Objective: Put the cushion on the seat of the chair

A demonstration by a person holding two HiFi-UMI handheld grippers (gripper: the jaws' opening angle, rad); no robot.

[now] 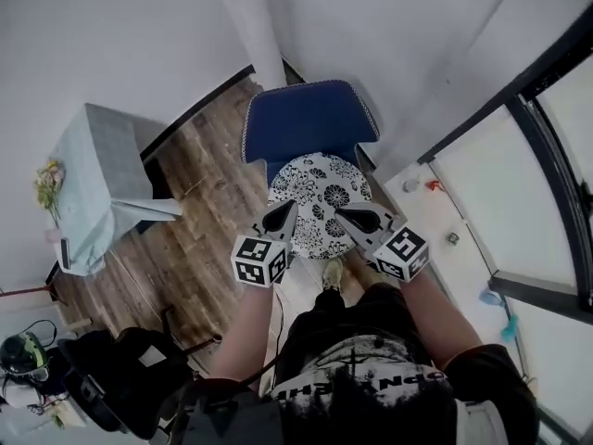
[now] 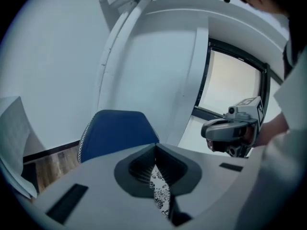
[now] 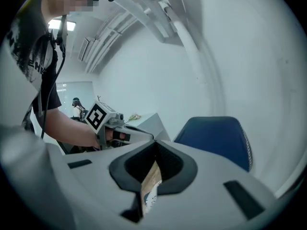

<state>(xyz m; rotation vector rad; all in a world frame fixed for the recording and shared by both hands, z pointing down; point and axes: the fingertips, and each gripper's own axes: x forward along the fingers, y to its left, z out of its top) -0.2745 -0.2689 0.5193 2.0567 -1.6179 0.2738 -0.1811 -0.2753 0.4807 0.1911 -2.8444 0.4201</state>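
A: What sits far left in the head view?

B: A table (image 1: 93, 170) under a pale cloth, at about nine o'clock from the chair, with a small bunch of flowers (image 1: 46, 184) on its left edge. Below it, at seven o'clock in the picture, lies a helmet (image 1: 23, 355) beside dark bags.

A: And the left gripper (image 1: 282, 214)?

B: The person holds it out ahead of the body. Its jaws are clenched on the rim of the cushion (image 1: 320, 202), at roughly eight o'clock on the round cover. In its own view the patterned fabric is pinched right between the pads.

A: Where is the cushion, then?

B: It is a round one, white with black floral print, held between the two grippers. It lies at six o'clock from the blue backrest of the chair (image 1: 310, 123) and covers the seat in the head view. Whether it touches the seat cannot be told.

A: The right gripper (image 1: 354, 219)?

B: It is clamped on the cushion's rim too, at about four o'clock. Its own view shows the edge nipped between the pads, with the chair at two o'clock beyond.

A: Farther right?

B: A dark-framed window (image 1: 500, 211), at three o'clock.
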